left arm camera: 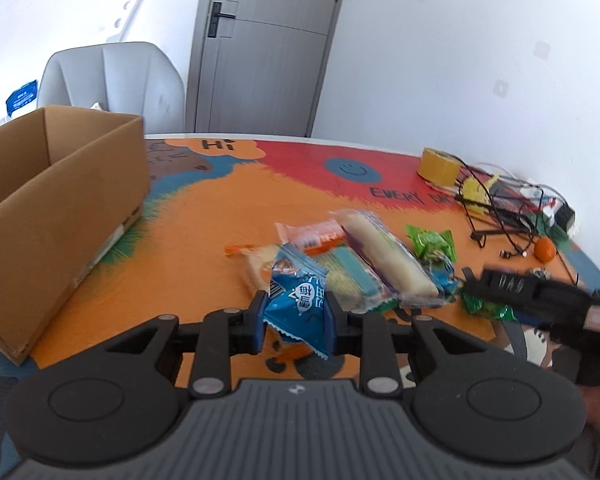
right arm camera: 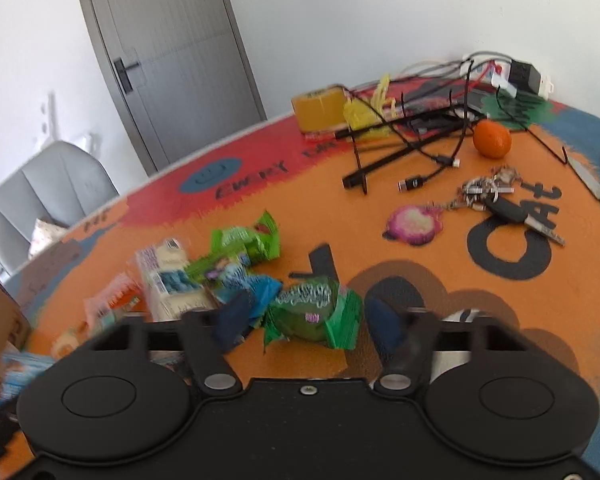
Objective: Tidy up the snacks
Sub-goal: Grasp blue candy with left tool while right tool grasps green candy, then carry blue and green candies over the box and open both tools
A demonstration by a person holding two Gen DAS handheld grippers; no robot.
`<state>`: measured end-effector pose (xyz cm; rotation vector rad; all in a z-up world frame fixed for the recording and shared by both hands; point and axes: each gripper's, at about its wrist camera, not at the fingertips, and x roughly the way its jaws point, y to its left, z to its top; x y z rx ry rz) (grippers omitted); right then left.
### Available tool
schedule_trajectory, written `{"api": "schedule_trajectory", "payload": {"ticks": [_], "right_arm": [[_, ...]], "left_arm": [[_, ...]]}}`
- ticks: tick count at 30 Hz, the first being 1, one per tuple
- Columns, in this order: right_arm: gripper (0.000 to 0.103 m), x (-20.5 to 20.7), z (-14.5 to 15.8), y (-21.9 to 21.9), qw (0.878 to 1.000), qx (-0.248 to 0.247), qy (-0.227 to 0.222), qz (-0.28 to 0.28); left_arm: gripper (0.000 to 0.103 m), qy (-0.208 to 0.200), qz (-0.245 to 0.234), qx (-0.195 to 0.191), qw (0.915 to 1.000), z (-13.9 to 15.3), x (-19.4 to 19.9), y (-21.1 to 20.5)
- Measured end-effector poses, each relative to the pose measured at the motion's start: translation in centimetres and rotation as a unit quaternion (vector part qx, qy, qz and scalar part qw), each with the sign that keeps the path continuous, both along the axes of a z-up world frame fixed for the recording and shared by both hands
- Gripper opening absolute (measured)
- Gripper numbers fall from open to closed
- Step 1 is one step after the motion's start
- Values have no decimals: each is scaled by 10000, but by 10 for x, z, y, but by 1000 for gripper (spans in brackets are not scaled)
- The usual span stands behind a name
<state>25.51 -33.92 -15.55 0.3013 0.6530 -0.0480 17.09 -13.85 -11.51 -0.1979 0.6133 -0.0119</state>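
The left claw (left arm camera: 296, 316) is clamped on a blue packet (left arm camera: 296, 308), its pads pinching the crinkled sides near the middle, with the packet lifted clear of the table (left arm camera: 188, 240). It looks light and soft, a foil wrapper that gives under the pads and may slip at its glossy skin; a hold across the filled middle, as here, seems safer than one on the thin sealed edge. The cardboard box (left arm camera: 60, 200) stands open at about ten o'clock from this claw, well apart, and is likely where the packet belongs.

The right claw (right arm camera: 310, 322) has a green packet (right arm camera: 312, 312) lying on the table between its fingers. The jaws stand apart: the left pad is at the wrapper's edge, the right pad shows a gap, so nothing is gripped yet. Blur hides finer contact. This packet also looks light and crumpled, with a rounded filling; closing across that bulge should hold best.

The remaining pile of snacks (right arm camera: 204, 276) lies at about ten o'clock from the right claw, just beside the green packet, with a long white bar (left arm camera: 388, 256) on top.
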Motion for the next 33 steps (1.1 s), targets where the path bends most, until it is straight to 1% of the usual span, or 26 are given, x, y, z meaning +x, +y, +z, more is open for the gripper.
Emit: {"api": "schedule_trajectory", "payload": {"ticks": [3,6,14,22,33], "right_arm": [[43,-7,1,6,9999,-142,-5,-16],[43,-17,3,9,9999,-83,-91,8],[43,-41,19,8,9992,109,-379,43],[43,-58,42,23,9968,239,-716,266],[43,-72,66,51,9923,289,-1010,660]], "left_arm": [[27,-81,34,-26,10000,4,-4,9],[27,-76,76,-40,9999,6,-6,15],[27,-285,197,-61,9994,19,-23,27],[27,-495,340,2,9982,36,-41,42],[27,-801,661,-43,9946,57,-59,71]]}}
